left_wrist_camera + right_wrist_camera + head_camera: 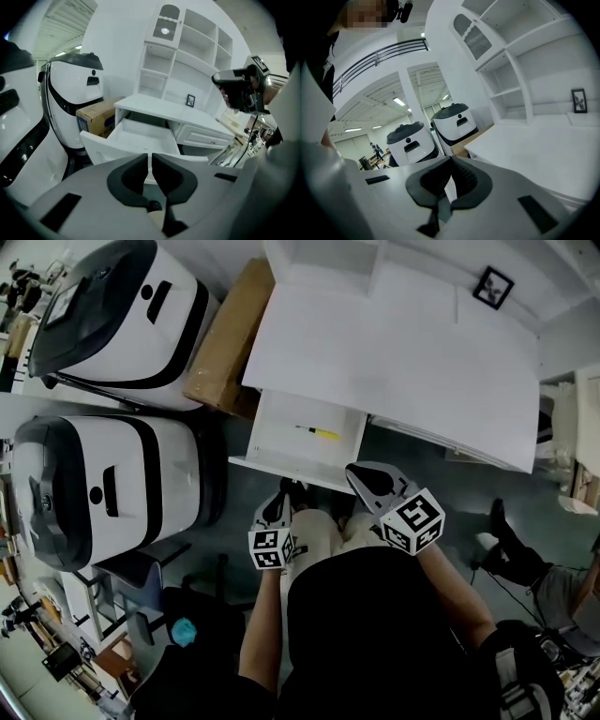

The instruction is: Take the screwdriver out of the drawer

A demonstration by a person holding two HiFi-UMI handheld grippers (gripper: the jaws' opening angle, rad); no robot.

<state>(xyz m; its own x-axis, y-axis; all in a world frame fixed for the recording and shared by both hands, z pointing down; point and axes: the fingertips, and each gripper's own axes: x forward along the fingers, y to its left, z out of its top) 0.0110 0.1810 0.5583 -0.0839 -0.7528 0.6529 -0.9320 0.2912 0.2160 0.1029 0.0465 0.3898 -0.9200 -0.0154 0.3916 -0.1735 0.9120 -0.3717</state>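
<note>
Counter (403, 362): a white top with a shelved hutch (187, 56) at its back. Its surface is bare apart from one small frame, so nothing stands in the way of the drawer below.
Two machines (103, 488): large white-and-black housings stand on the floor to the left, well clear of the work.
Cardboard box (230, 334): it is wedged between the farther machine and the counter's left end.
Drawer (281, 454): it is pulled well out under the counter's left part, so its white floor lies open from above, which the reach needs.
Right gripper (451, 161): it is held up in front of the person, just right of the drawer. Its fingers (464, 180) meet at the tips and carry nothing. It looks parked aside.
Left gripper (150, 157): it is raised before the drawer's front wall and aimed down over it. Its fingers (133, 176) stand nearly together, with a thin slit between them and nothing in it. They would likely have to spread before any grasp.
Picture frame (493, 287): small and dark, it stands at the counter's far right.
Screwdriver (319, 432): yellow-handled, it lies flat on the drawer floor toward the back, apart from both grippers and not yet taken out.
</note>
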